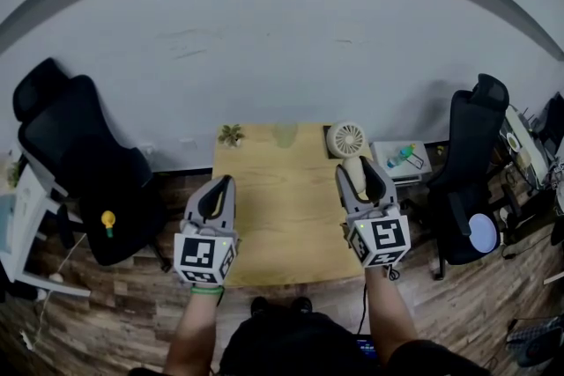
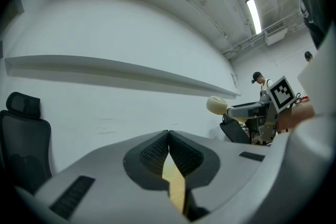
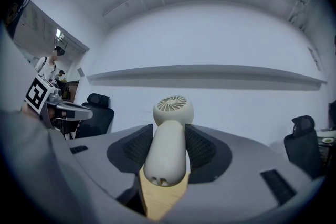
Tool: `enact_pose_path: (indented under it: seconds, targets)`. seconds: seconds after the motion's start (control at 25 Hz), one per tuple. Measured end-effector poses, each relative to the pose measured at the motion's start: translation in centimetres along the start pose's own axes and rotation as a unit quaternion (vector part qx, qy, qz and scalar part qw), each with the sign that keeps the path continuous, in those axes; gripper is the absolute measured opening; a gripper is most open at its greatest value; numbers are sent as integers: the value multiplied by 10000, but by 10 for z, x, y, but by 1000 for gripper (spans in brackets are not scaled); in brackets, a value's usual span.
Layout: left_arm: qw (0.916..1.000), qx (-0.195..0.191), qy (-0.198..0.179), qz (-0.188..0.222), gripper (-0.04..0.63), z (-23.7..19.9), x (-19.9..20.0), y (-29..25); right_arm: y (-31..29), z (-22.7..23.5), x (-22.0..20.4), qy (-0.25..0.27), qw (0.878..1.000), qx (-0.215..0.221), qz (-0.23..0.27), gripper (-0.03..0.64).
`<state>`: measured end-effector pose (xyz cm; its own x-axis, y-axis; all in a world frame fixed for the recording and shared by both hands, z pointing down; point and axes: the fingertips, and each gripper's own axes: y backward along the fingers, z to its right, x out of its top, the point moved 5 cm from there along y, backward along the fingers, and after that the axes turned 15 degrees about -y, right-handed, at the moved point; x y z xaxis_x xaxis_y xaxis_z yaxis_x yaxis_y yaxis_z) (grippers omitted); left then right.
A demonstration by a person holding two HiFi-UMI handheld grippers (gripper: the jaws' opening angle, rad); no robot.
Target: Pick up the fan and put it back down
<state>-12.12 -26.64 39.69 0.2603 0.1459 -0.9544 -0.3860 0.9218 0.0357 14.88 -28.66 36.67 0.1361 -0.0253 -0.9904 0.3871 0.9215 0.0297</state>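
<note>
right fingers (image 3: 202, 150) grip the cream fan (image 3: 167, 150).

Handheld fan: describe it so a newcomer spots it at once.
Find the wooden table in front of the white wall. Over its right side the right tool is shut on the fan. It is a cream stick with a small round grille head, unlike the round desk fan standing at the table's far right corner.

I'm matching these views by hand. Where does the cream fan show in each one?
Head view: fan, right of centre, gripped by the right tool.
Left gripper view: right of centre, sticking out of that tool.
Right gripper view: dead centre, between the jaws.
Shared landmark: the wooden table.
</note>
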Motion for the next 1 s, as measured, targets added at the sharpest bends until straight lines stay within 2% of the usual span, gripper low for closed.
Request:
enact_pose_path:
  seconds: [0.2, 0.44, 0.76, 1.0]
  targets:
    - [10000, -1, -7, -24, 23, -1, -3, -1, -14, 3, -23, 8, 9991, -64, -413, 207]
    - [9999, -25, -1, -129, 24, 1, -9, 0, -24, 9, -80, -126, 9928, -181, -1177, 207]
    - [9995, -90, -6, -294, 23, 6, -21, 0, -25, 12, -153, -300, 9777, -266, -2060, 207]
    - [9988, -142, 14, -473, 23, 12, -37, 0, -21, 13, -210, -432, 9615, -315, -2694, 207]
